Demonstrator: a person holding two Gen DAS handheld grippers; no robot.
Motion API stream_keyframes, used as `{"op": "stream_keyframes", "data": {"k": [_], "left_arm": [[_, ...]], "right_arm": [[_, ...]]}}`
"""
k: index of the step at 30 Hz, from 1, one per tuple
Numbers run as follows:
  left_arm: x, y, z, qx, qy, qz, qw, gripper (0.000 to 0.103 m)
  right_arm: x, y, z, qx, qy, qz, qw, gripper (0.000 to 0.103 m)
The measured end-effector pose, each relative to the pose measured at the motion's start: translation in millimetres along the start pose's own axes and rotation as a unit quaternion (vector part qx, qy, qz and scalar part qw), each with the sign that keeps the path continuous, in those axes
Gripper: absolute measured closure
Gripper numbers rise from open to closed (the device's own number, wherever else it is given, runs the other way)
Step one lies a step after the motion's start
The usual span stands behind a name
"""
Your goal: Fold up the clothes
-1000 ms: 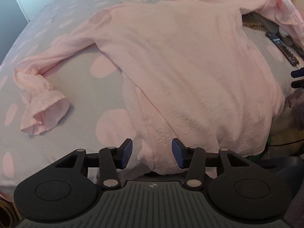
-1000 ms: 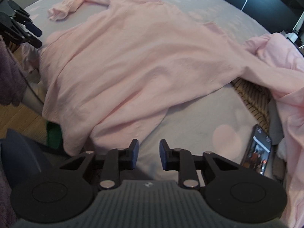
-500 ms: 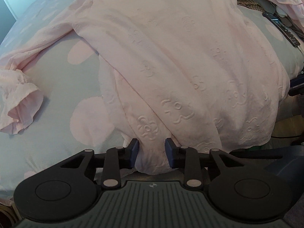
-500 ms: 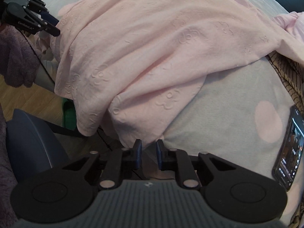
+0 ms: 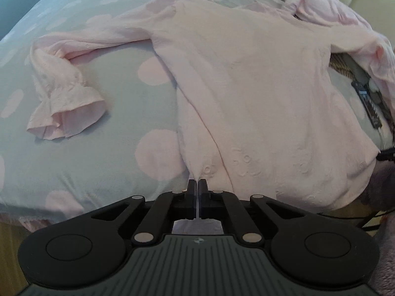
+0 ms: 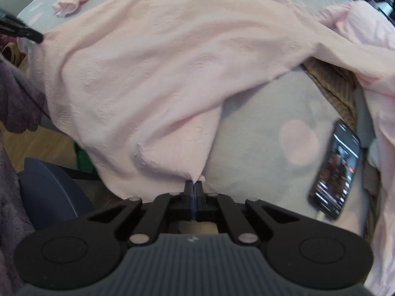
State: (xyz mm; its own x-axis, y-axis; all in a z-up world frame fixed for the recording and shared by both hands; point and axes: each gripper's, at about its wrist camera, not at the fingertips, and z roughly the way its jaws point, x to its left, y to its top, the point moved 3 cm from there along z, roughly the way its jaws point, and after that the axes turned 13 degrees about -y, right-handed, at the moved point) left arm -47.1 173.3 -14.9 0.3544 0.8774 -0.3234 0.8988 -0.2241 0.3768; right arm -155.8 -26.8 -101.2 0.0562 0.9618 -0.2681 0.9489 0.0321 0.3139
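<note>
Showing phone [image 6: 335, 172] only rightward, cuff [image 5: 66, 116] leftward

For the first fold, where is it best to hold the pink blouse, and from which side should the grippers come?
Grip the pink blouse at its two hem corners, coming from the near bed edge. The hem hangs over that edge, so its corners are free to pinch. The left gripper and right gripper are already shut there.

Left gripper [image 5: 198, 182]: jaws, wide a second ago, now clamped on shirt [image 5: 259, 93] hem at 6 o'clock. Right gripper [image 6: 194, 183]: likewise closed, pinching hem corner, cloth now drawn taut.
</note>
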Motion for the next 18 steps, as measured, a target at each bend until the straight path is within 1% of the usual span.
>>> {"op": "stream_keyframes", "data": {"k": [2, 3, 4, 6, 9, 11, 14, 16, 18], "left_arm": [[15.9, 2.2, -8.0, 0.004, 0.016, -0.021, 0.9996, 0.103], [24.8, 1.7, -9.5, 0.012, 0.029, -0.033, 0.999, 0.103], [33.8, 1.1, -9.1, 0.021, 0.04, -0.04, 0.9982, 0.103], [47.4, -1.7, -5.5, 0.032, 0.044, -0.055, 0.997, 0.103], [53.7, -7.6, 2.7, 0.046, 0.053, -0.059, 0.9958, 0.103], [54.4, -8.3, 9.1, 0.059, 0.071, -0.051, 0.9945, 0.103], [53.5, -7.9, 19.0, 0.081, 0.095, -0.038, 0.9914, 0.103], [51.6, -7.0, 24.3, 0.093, 0.109, -0.031, 0.9891, 0.103], [48.4, -4.8, 23.9, 0.091, 0.121, -0.023, 0.9882, 0.101]], "right_arm": [[-9.9, -2.2, -3.6, 0.014, -0.014, 0.002, 1.0, 0.103], [-14.4, -4.8, -3.0, 0.023, -0.023, -0.001, 0.999, 0.103], [-17.1, -7.0, -0.7, 0.032, -0.023, 0.001, 0.999, 0.103], [-17.5, -11.3, 7.3, 0.051, -0.002, 0.012, 0.999, 0.103], [-11.8, -16.9, 19.5, 0.078, 0.026, 0.019, 0.996, 0.103], [-2.8, -19.1, 25.6, 0.091, 0.041, 0.01, 0.995, 0.103], [10.0, -23.3, 27.9, 0.097, 0.061, -0.004, 0.993, 0.103], [13.6, -24.0, 26.5, 0.091, 0.072, -0.008, 0.993, 0.102], [13.8, -23.8, 22.5, 0.082, 0.068, -0.004, 0.994, 0.102]]}}
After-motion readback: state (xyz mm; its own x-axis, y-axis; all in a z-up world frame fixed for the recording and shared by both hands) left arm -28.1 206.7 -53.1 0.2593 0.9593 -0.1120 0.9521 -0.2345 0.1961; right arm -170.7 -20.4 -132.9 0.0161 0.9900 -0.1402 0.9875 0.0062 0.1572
